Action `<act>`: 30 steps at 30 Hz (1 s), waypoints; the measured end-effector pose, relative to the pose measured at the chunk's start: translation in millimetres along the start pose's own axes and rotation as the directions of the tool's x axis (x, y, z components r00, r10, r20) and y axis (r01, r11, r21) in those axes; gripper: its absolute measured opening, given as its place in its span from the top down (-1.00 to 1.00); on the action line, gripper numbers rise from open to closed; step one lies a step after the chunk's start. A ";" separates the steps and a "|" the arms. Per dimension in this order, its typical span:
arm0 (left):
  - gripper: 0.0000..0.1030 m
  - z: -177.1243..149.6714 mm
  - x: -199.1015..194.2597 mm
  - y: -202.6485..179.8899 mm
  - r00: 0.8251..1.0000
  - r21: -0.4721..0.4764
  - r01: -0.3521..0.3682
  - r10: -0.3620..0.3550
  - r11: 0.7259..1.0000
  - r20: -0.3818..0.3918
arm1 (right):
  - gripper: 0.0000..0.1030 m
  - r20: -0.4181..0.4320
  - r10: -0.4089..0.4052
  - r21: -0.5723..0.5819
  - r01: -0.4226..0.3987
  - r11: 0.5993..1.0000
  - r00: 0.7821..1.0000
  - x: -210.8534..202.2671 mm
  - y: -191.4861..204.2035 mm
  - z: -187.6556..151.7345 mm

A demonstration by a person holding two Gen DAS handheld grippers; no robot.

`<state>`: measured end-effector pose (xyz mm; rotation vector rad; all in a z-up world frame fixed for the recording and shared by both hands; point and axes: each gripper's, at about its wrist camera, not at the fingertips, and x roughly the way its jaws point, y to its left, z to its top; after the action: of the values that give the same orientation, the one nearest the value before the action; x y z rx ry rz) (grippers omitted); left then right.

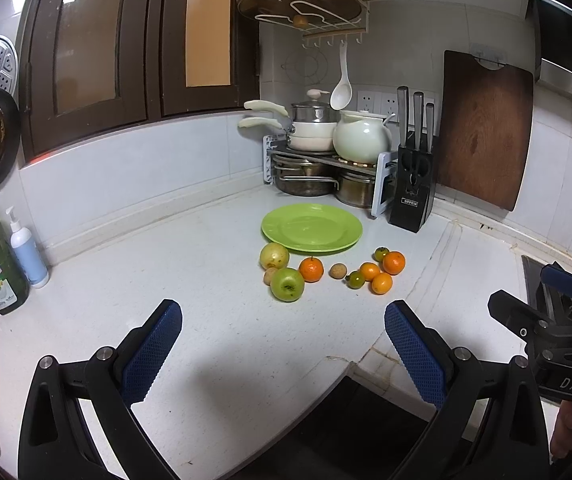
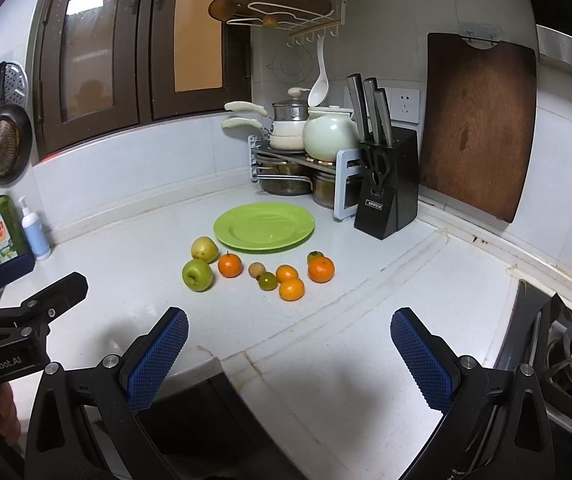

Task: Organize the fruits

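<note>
I hold both grippers, left (image 1: 283, 316) and right (image 2: 289, 324), wide, empty; knife block (image 2: 386, 204) beside green plate (image 2: 264, 226) (bare), fruits (image 2: 260, 270) loose on white counter (image 2: 366, 300).

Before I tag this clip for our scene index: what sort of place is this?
A home kitchen, at a corner of the white stone countertop. A black knife block with steel-handled knives, a rack of stacked pots and pans and a gas burner at the right edge show it.
</note>
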<state>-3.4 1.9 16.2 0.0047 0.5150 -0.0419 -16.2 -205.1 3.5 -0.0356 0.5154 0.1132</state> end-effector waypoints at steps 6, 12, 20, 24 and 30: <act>-1.00 -1.1 -0.4 -0.8 1.000 -0.002 -0.001 0.001 1.000 0.001 | -0.99 -0.002 0.004 -0.003 -0.004 1.000 1.000 0.9 -2.0 -2.0; -1.00 -0.4 2.1 -1.6 1.000 -0.002 -0.002 0.002 1.000 -0.002 | -0.99 -0.009 0.006 -0.009 -0.006 1.000 1.000 5.4 -1.8 -0.3; -1.00 1.4 25.1 -0.3 0.999 0.004 0.008 -0.007 1.000 -0.041 | -0.99 -0.036 0.000 -0.008 0.000 1.000 0.999 20.5 -2.0 2.5; -1.00 1.1 40.9 2.5 0.998 0.005 0.021 -0.021 1.000 -0.061 | -0.99 -0.066 0.000 -0.005 -0.001 1.000 0.998 35.5 -1.1 3.5; -1.00 1.8 71.4 7.3 0.996 0.021 0.030 -0.028 0.999 -0.084 | -0.99 -0.099 -0.013 -0.007 0.012 1.000 0.995 63.3 2.6 5.2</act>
<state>59.9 6.4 -17.4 0.0211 0.5983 -0.0765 40.7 -195.9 -23.3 -0.0504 0.6136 0.1009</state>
